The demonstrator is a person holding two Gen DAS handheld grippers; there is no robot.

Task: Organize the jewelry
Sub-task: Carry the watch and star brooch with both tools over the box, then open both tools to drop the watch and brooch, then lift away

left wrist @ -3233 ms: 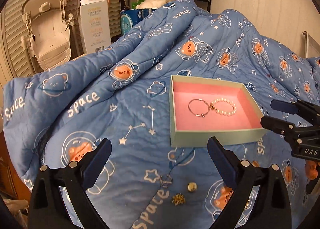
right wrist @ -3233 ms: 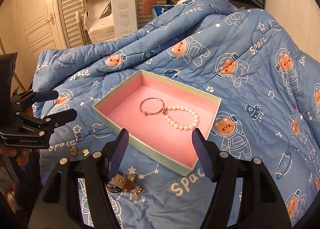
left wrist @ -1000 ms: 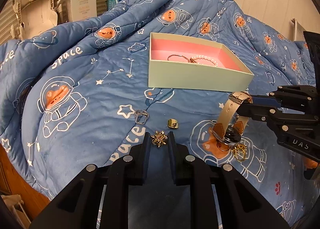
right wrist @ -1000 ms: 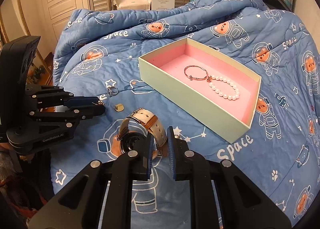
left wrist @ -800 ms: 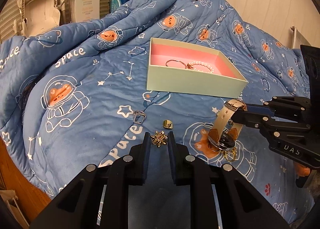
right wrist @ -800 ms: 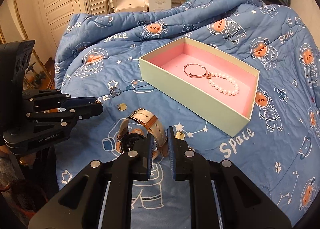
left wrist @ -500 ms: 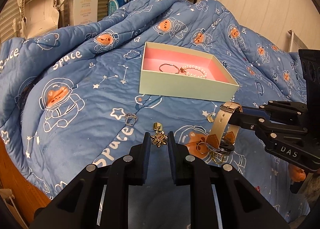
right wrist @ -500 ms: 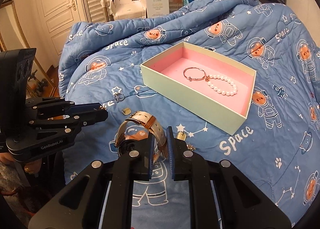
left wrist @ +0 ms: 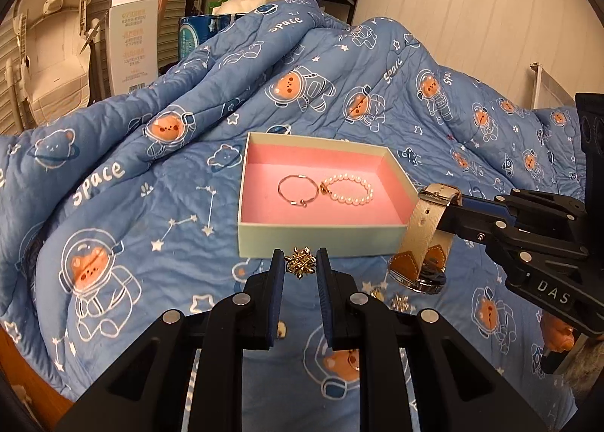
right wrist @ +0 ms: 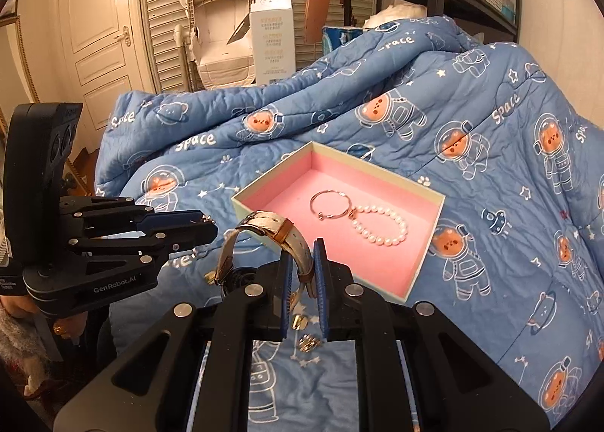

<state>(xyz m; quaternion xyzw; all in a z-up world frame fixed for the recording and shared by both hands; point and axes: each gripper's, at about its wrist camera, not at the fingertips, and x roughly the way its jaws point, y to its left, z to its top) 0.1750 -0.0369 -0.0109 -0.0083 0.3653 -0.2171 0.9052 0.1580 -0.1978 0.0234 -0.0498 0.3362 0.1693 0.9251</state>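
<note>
Jewelry is being sorted into a shallow pale-green cardboard box with a pink lining [left wrist: 315, 241], which sits on a blue quilted blanket printed with astronaut bears [left wrist: 124, 205]. Two pieces already lie inside, touching each other: a thin rose-gold wire bangle [left wrist: 297, 190] and a white pearl bracelet [left wrist: 349, 189].

Both hand-held tools are carrying something toward the box. The left gripper [left wrist: 300, 269] has its jaws drawn in close on a small gold snowflake-shaped charm [left wrist: 300, 266], held in the air just in front of the box's near wall. The right gripper [right wrist: 302, 266] pinches the cream leather strap of a wristwatch with tan trim and a dark round case [right wrist: 264, 243]; the watch hangs lifted beside the box's near corner, its case dangling below the strap.

Several small gold pieces [left wrist: 389, 300] remain on the blanket below the watch (they are too small to identify, though one looks like a second snowflake), and the right wrist view shows at least two gold bits [right wrist: 304, 332] under its fingers.

Judging from this, the task is roughly at its midpoint: two items are stowed, two are in transit, and a handful are left to collect.
</note>
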